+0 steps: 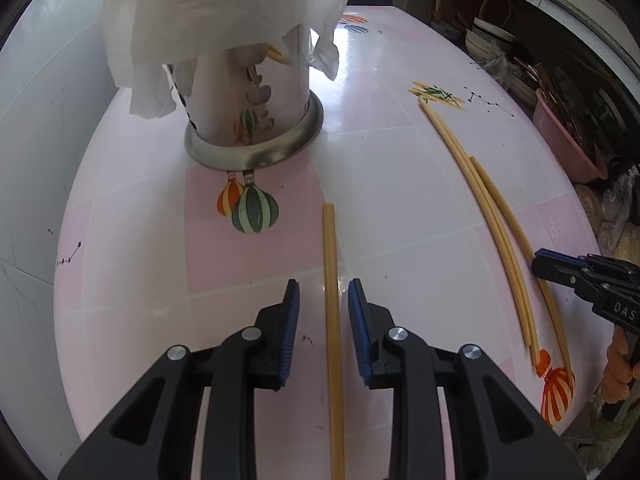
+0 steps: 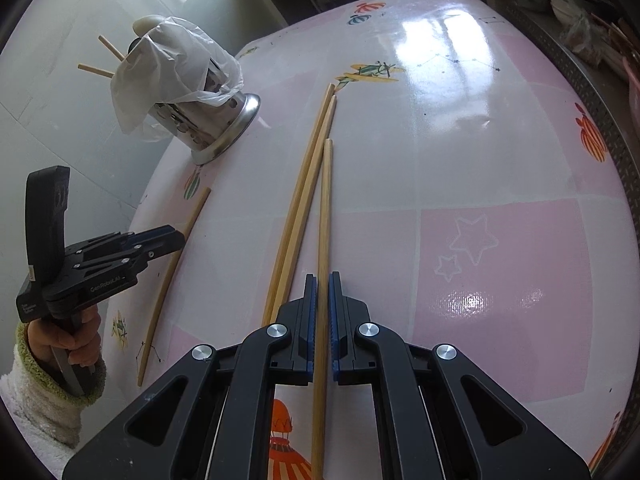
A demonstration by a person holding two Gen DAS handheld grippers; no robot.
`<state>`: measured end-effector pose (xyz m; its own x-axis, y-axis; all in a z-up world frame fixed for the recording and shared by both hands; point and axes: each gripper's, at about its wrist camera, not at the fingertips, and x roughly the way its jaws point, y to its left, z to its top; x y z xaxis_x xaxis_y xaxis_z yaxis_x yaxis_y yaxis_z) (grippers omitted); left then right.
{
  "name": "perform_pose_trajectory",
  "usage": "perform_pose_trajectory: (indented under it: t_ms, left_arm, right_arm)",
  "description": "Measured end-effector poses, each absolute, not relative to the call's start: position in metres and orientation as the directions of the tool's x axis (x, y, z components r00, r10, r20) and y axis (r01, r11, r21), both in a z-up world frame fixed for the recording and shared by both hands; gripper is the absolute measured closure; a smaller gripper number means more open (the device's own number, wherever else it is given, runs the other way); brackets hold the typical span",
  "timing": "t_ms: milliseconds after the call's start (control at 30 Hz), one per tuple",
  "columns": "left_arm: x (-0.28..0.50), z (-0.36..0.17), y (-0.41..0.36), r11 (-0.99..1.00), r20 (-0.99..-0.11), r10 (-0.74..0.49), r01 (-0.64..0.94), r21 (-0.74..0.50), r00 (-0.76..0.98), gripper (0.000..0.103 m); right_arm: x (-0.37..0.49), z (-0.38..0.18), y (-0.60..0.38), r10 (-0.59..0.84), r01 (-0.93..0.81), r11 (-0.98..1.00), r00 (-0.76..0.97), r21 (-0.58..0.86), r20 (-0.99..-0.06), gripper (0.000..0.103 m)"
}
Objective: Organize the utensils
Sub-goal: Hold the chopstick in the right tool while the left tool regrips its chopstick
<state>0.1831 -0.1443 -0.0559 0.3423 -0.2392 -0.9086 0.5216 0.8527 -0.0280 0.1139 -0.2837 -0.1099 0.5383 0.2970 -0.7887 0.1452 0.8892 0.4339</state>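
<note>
A wooden chopstick (image 1: pixel 329 248) lies on the pink patterned table (image 1: pixel 400 184). My left gripper (image 1: pixel 324 284) straddles it, open, with a gap on both sides of the stick. The same gripper (image 2: pixel 176 236) shows over that chopstick (image 2: pixel 192 216) in the right wrist view. My right gripper (image 2: pixel 322 276) is shut on another chopstick (image 2: pixel 326 200) that points away along the table. A pair of chopsticks (image 2: pixel 308 184) lies just left of it. At the back left stands a steel utensil holder (image 1: pixel 248 120), draped with a plastic bag (image 1: pixel 224 12); two chopstick ends (image 2: pixel 96 69) stick out of it.
A pale wall (image 1: pixel 36 140) runs along the table's left side. Beyond the right edge is a shelf with stacked bowls (image 1: pixel 488 36) and a pink basin (image 1: pixel 568 136). A hand in a fleecy sleeve (image 2: pixel 52 392) holds the left gripper's handle.
</note>
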Motion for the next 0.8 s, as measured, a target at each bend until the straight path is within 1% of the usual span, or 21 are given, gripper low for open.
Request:
perform_pose_trajectory:
  t_ms: [200, 400, 500, 533, 700, 800]
  left_arm:
    - [0.201, -0.06, -0.166, 0.839, -0.902, -0.207, 0.543, 0.037, 0.38, 0.079]
    - [0.207, -0.062, -0.175, 0.836, -0.898, -0.203, 0.546, 0.048, 0.39, 0.084]
    - [0.206, -0.062, -0.176, 0.839, -0.895, -0.191, 0.541, 0.065, 0.404, 0.095]
    - [0.205, -0.062, -0.176, 0.84, -0.893, -0.189, 0.538, 0.068, 0.408, 0.097]
    - [0.207, -0.062, -0.169, 0.86, -0.887, -0.212, 0.51, 0.03, 0.41, 0.097]
    - [0.207, -0.055, -0.159, 0.875, -0.881, -0.247, 0.483, -0.024, 0.403, 0.097]
  right_arm:
    - [0.111, -0.11, -0.288, 0.319, 0.138, 0.879, 0.543, 0.457, -0.776, 0.099]
    - [0.108, -0.111, -0.29, 0.326, 0.134, 0.874, 0.55, 0.467, -0.768, 0.099]
    - [0.108, -0.111, -0.29, 0.326, 0.131, 0.874, 0.553, 0.467, -0.766, 0.099]
    - [0.107, -0.111, -0.29, 0.327, 0.13, 0.875, 0.554, 0.467, -0.766, 0.099]
    - [0.111, -0.111, -0.29, 0.331, 0.131, 0.873, 0.548, 0.47, -0.768, 0.099]
    - [0.112, -0.11, -0.29, 0.33, 0.137, 0.873, 0.543, 0.468, -0.773, 0.099]
